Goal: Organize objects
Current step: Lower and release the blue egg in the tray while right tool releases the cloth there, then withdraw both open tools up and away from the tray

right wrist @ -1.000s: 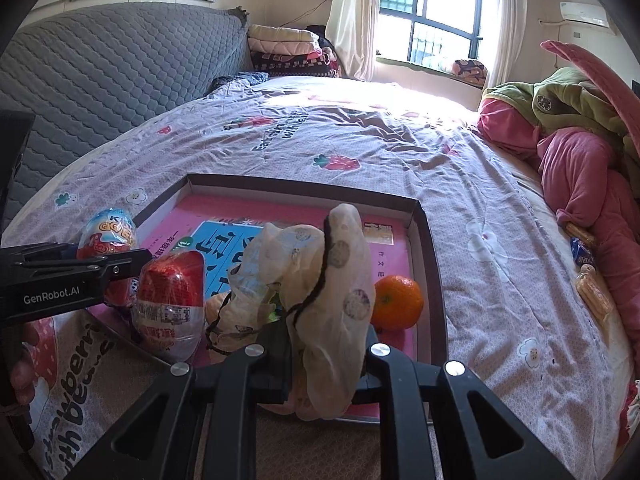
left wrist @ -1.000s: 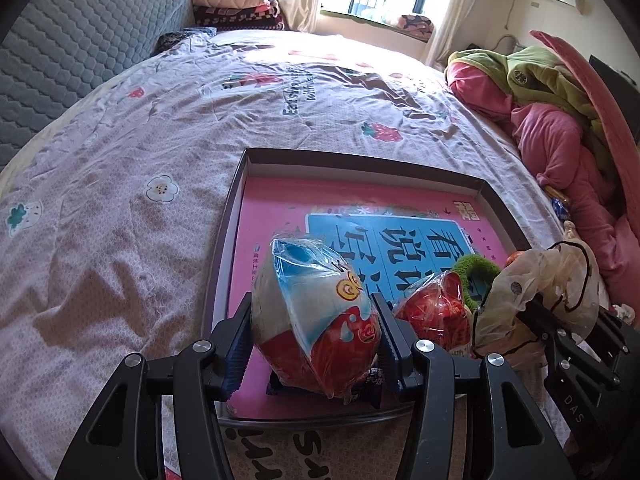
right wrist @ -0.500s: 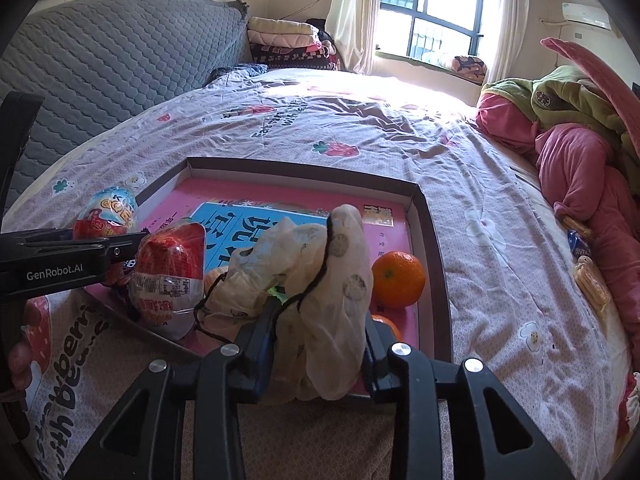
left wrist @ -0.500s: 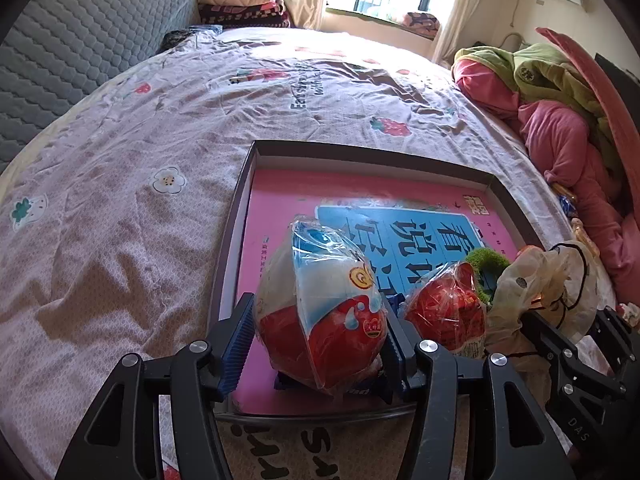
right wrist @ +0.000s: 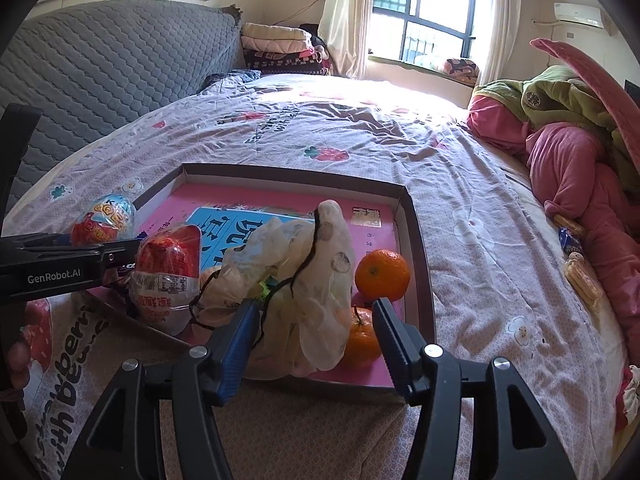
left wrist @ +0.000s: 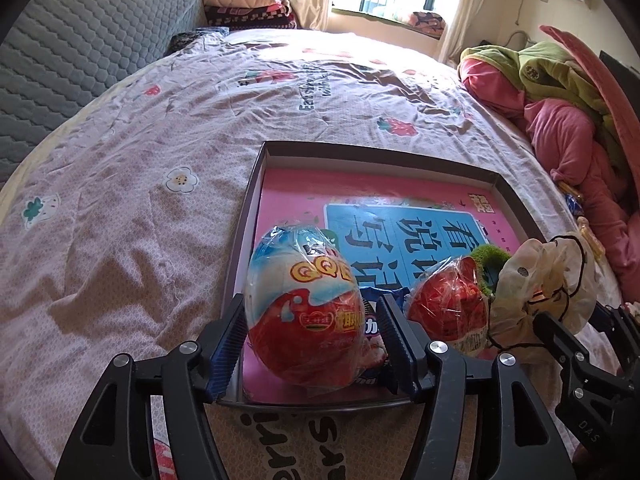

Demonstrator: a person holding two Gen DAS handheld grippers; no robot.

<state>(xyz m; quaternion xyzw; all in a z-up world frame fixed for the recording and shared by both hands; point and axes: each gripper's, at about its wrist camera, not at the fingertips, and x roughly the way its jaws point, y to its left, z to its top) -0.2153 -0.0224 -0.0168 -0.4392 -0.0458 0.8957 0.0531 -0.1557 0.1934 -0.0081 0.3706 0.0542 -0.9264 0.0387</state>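
At your nine o'clock the left gripper (left wrist: 312,330) has its jaws opening around the blue-and-red wrapped egg (left wrist: 304,312), which sits at the near left corner of the shallow box (left wrist: 256,184) on the bed; the pads look just clear of its film. That film is slick and the shell under it is probably light and brittle, so if you retake it, pinch the widest part gently. Toward twelve o'clock stands the red wrapped egg (right wrist: 168,276), the same kind. At your three o'clock the right gripper (right wrist: 310,330) is also opening, with the pale plastic bag (right wrist: 304,280) slumped between its jaws, soft and shapeless, best taken by its gathered neck. Two mandarins (right wrist: 382,276) lie just beside it.
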